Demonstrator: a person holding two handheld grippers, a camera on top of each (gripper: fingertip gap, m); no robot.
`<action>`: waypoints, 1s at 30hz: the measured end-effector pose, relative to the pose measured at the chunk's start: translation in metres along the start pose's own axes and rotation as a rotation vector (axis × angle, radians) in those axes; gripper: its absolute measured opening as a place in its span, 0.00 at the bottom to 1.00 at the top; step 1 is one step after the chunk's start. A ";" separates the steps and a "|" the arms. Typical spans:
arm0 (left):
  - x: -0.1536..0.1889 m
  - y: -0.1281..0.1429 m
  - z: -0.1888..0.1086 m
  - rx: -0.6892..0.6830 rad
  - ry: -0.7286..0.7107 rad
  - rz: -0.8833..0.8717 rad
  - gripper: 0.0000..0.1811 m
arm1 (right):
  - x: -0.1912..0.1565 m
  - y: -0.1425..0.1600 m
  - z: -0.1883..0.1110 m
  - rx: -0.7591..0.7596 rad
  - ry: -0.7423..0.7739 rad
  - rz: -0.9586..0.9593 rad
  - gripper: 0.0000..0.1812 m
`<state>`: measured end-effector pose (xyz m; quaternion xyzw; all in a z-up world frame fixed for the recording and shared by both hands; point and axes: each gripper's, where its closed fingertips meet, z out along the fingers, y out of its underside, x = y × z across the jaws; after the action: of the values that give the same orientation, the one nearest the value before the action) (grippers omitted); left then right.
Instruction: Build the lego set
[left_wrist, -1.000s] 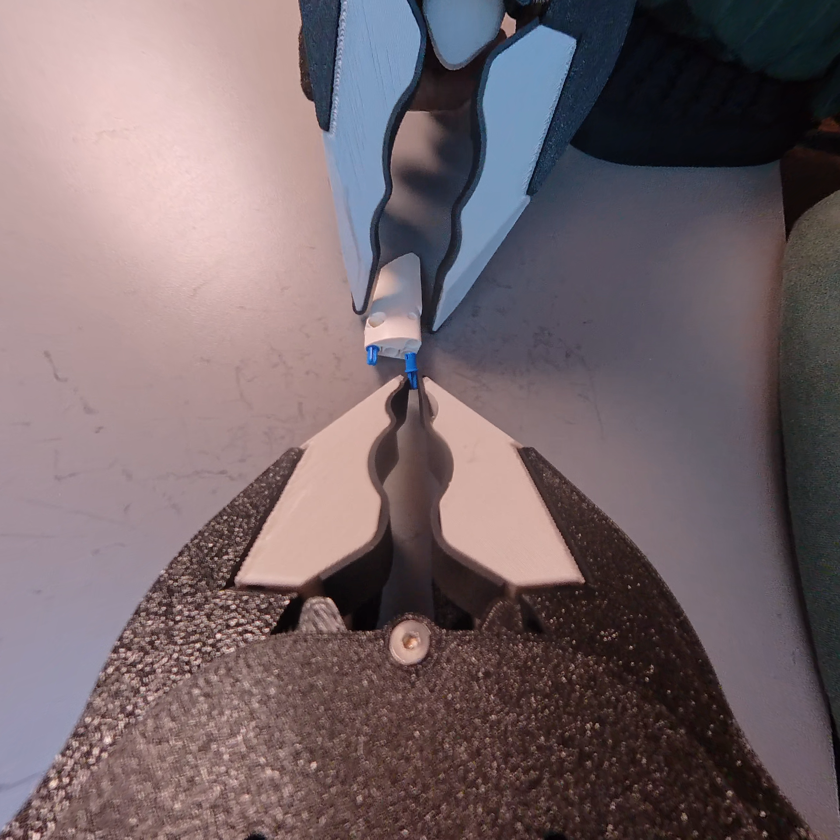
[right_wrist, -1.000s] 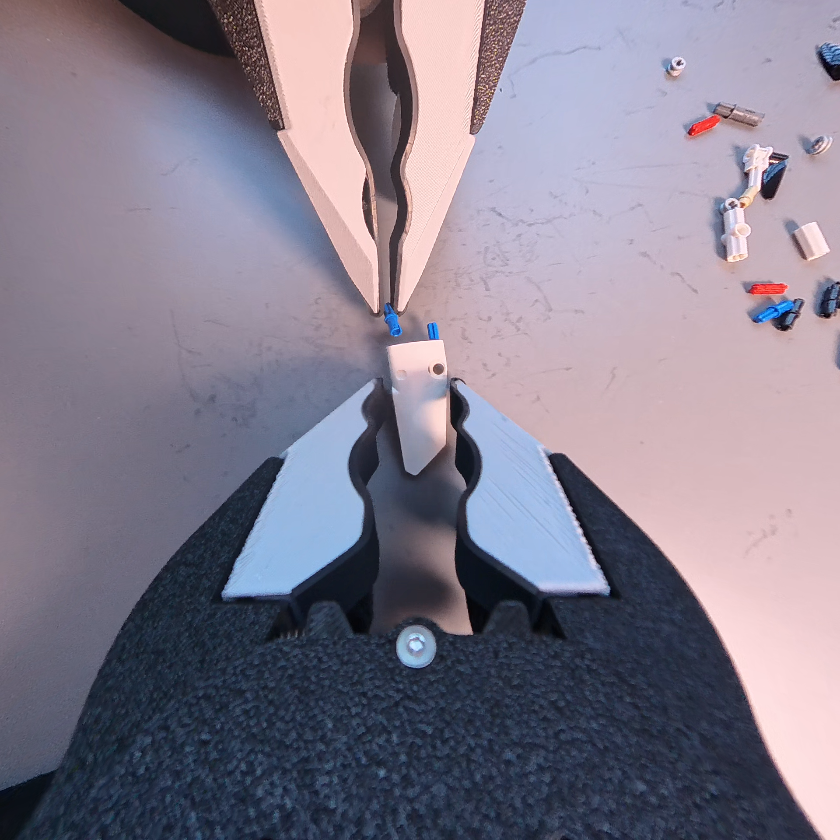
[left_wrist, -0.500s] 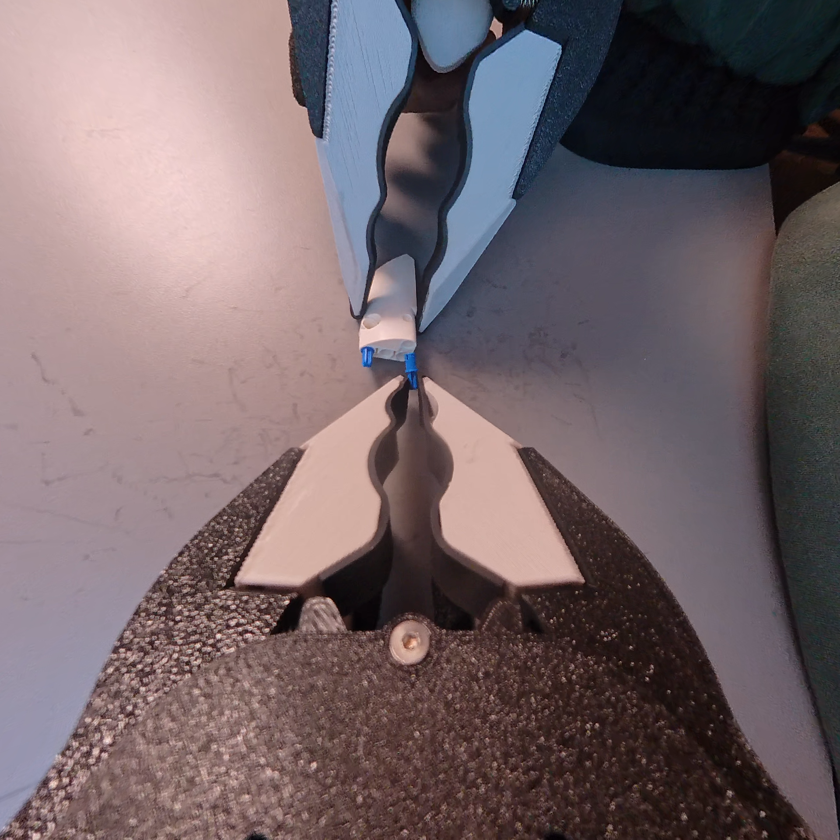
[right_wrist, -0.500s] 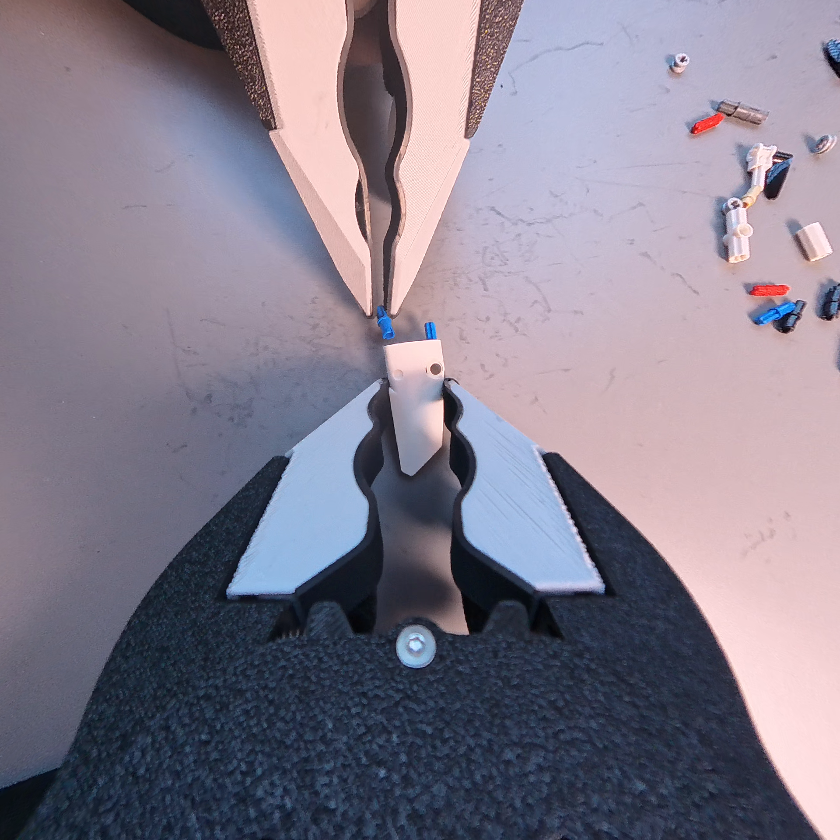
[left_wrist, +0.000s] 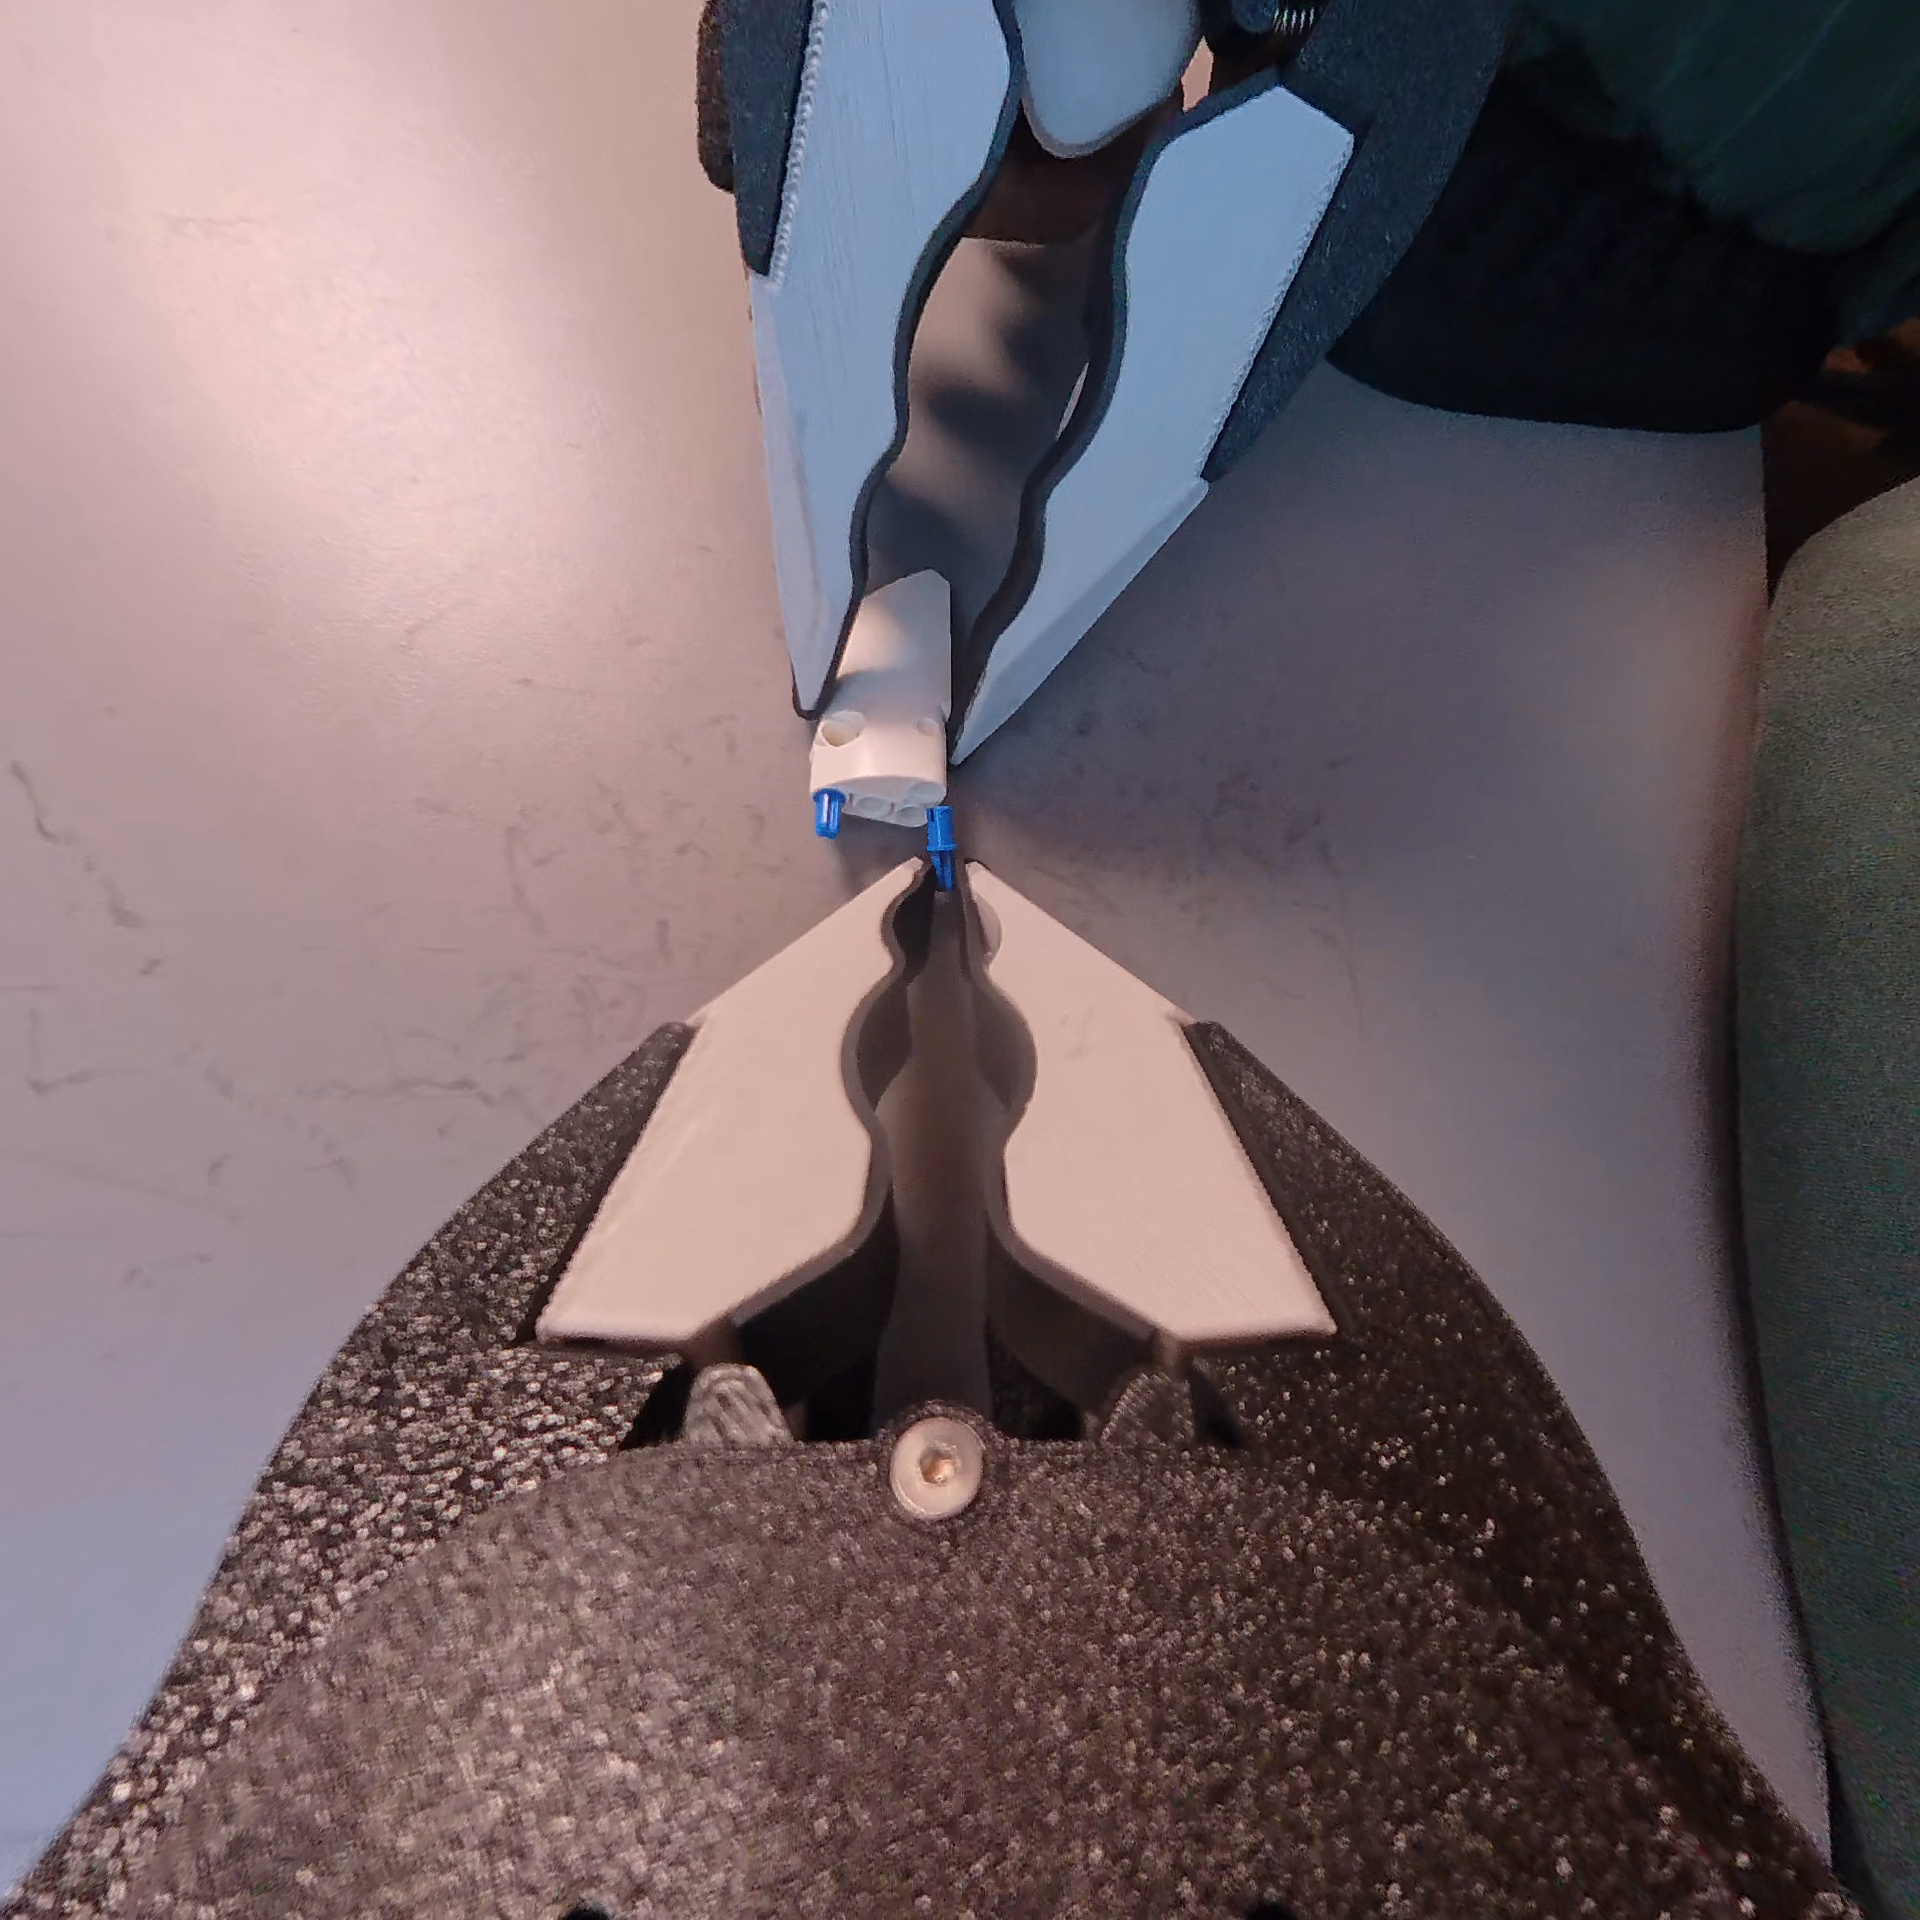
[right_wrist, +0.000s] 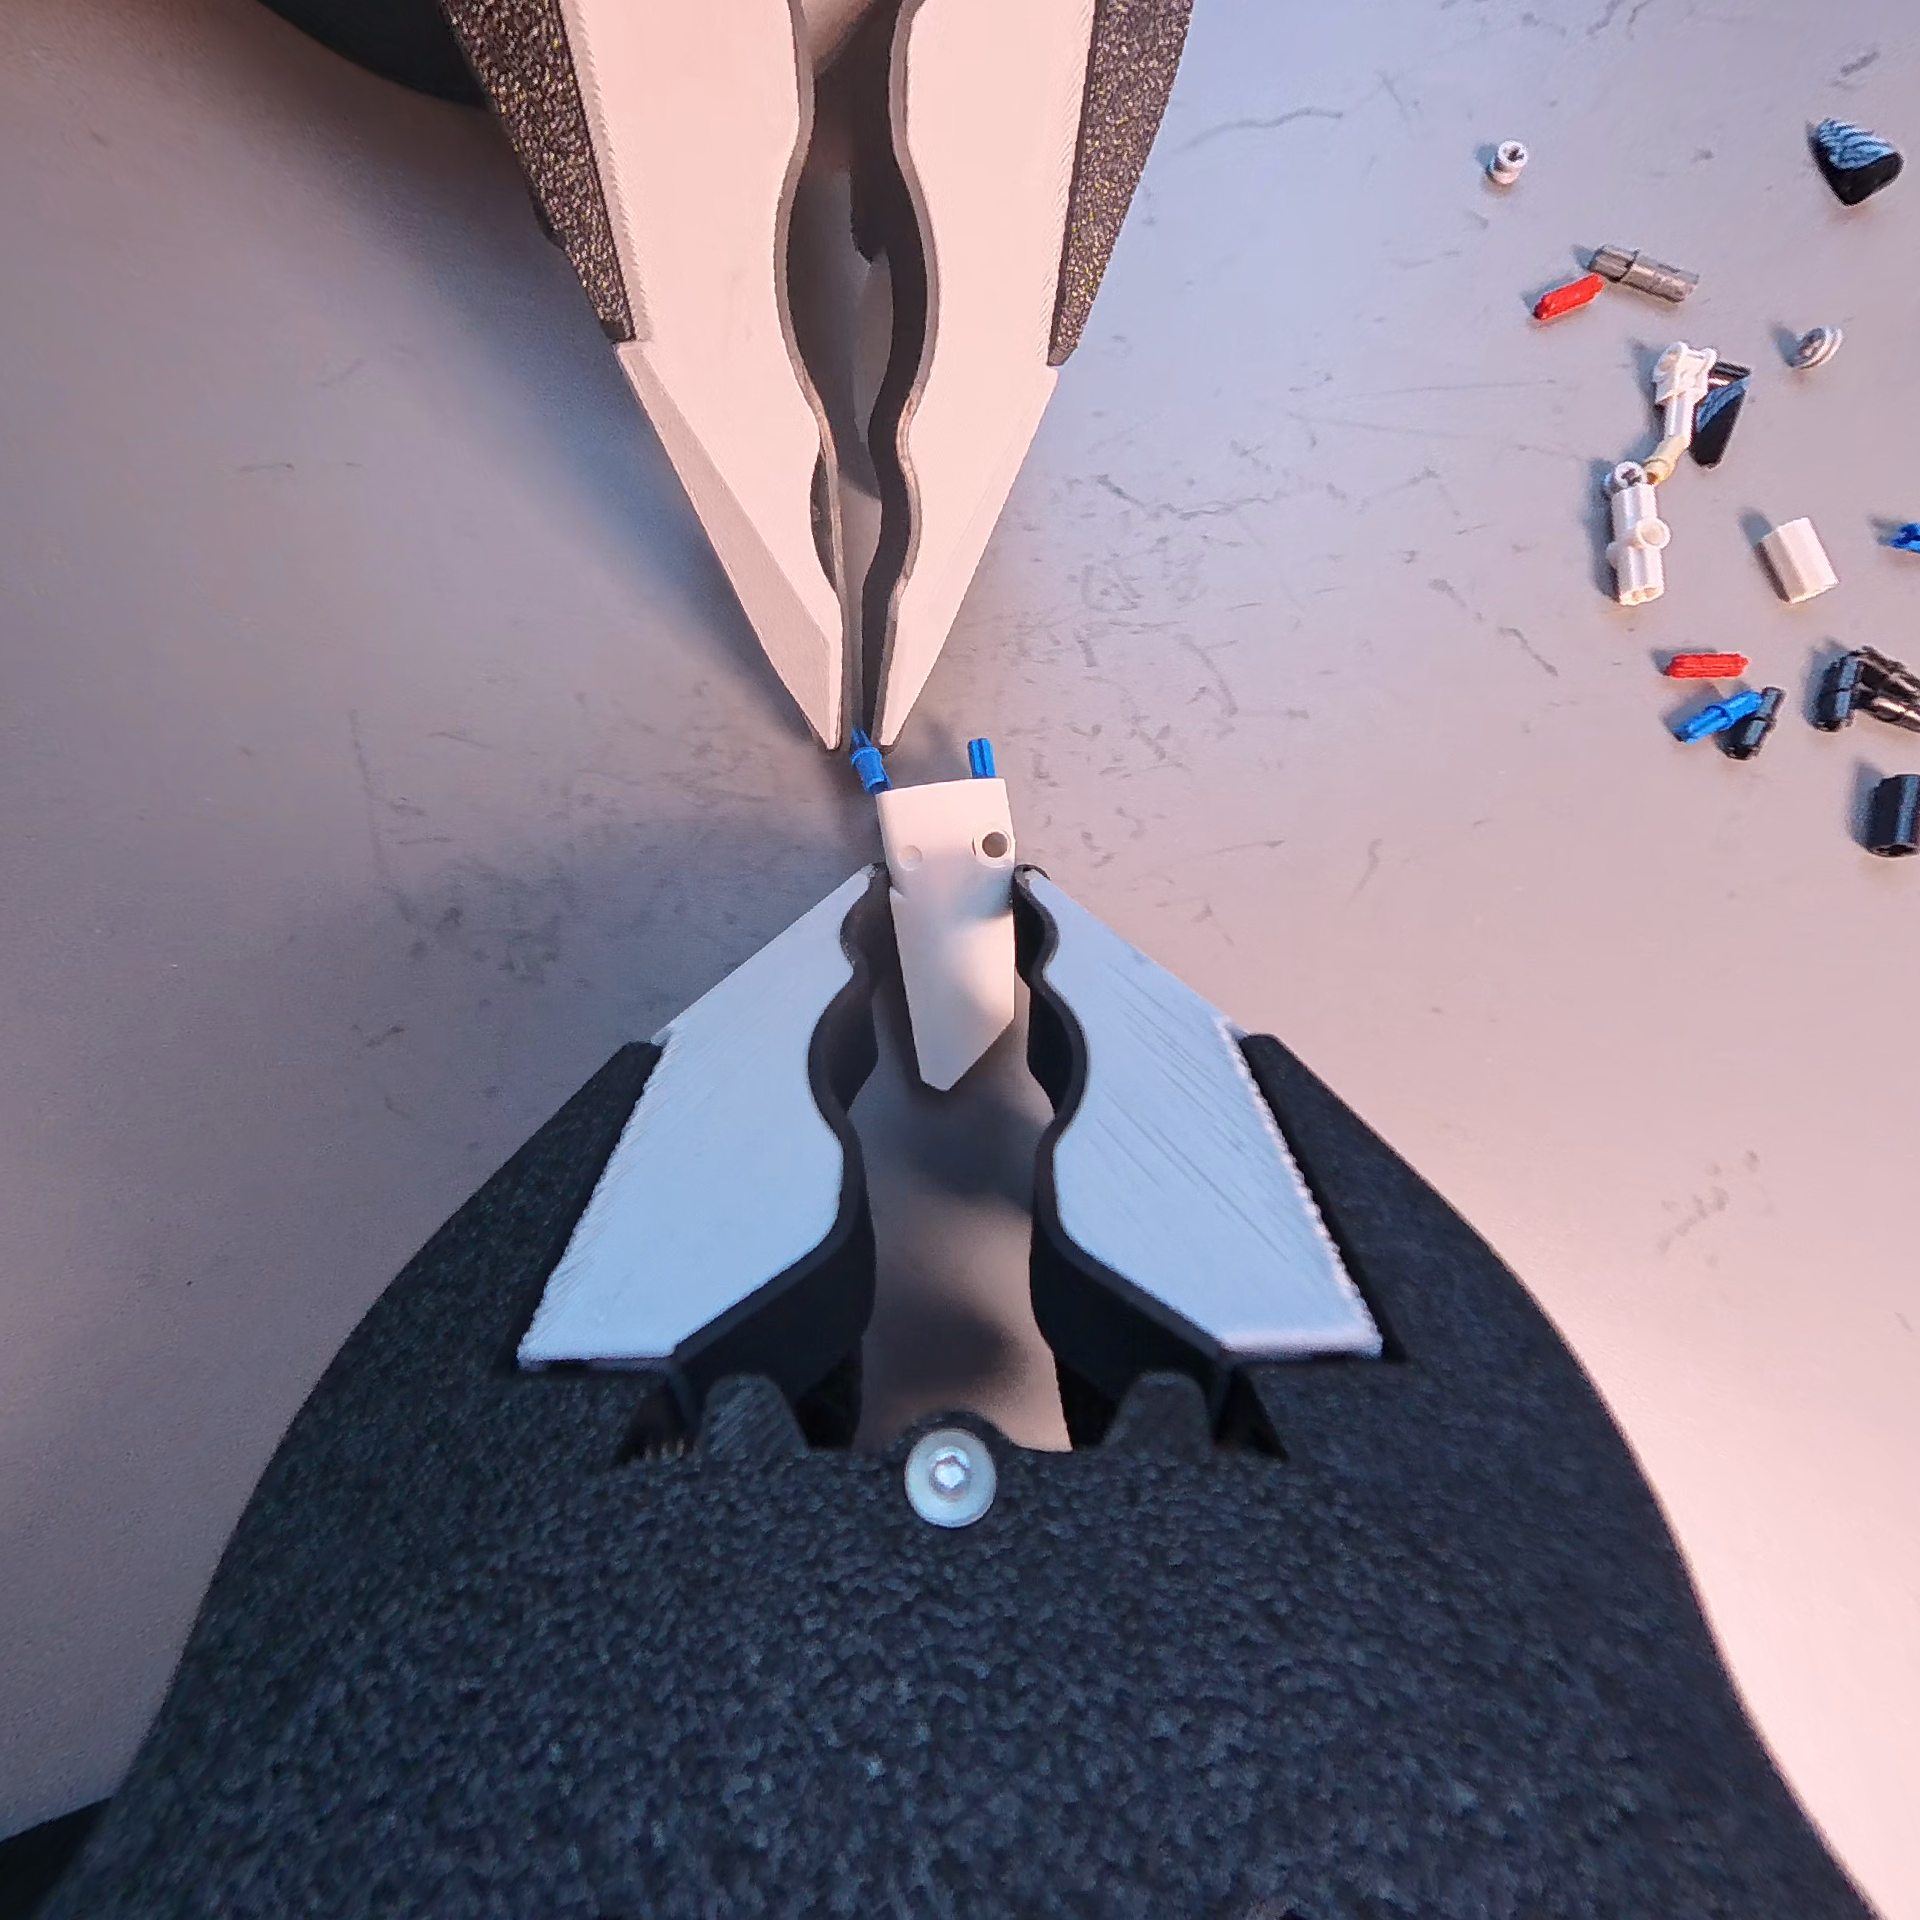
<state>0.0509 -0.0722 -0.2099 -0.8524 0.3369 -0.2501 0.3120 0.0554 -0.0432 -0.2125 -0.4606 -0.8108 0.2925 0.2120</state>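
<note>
Left wrist view: since half a second ago little has changed. The left gripper (left_wrist: 943, 881) has its jaws drawn together on a blue pin (left_wrist: 942, 847), pinching its near end, and the pin's far end meets the end face of the white lego piece (left_wrist: 883, 743). That piece is clamped at the tips of the right gripper (left_wrist: 883, 727), which reaches in from the top of the picture. A second blue pin (left_wrist: 827, 812) already sits in the piece's other corner; the piece has drifted a touch left and is tilted slightly more. The counter (left_wrist: 364, 623) is pale grey, scuffed and scratched. Green fabric (left_wrist: 1829, 1143) lies along its right edge.

Right wrist view: the same meeting from the other side, again barely shifted. The white piece (right_wrist: 951, 914), tapering to a point toward the camera, is gripped between the right gripper's (right_wrist: 945, 883) jaws. Two blue pins stand at its far end: one (right_wrist: 980, 756) seated, the other (right_wrist: 868, 767) held by the left gripper (right_wrist: 860, 732). Loose parts (right_wrist: 1714, 499) lie scattered on the counter (right_wrist: 1299, 935) at the far right, well apart from the grippers: two red pieces, several black ones, a few white and grey, and at least one more blue pin.
</note>
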 end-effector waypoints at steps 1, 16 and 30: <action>0.001 -0.001 -0.001 0.005 0.006 -0.005 0.02 | 0.000 0.000 0.000 -0.002 0.002 -0.002 0.12; 0.002 0.000 -0.004 -0.057 0.069 -0.054 0.02 | -0.001 -0.004 0.001 -0.082 0.084 -0.134 0.12; 0.005 -0.006 -0.009 -0.087 0.218 -0.237 0.02 | -0.002 -0.008 0.001 -0.140 0.161 -0.247 0.12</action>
<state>0.0509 -0.0754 -0.1982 -0.8667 0.2764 -0.3612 0.2048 0.0511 -0.0484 -0.2082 -0.3929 -0.8601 0.1692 0.2780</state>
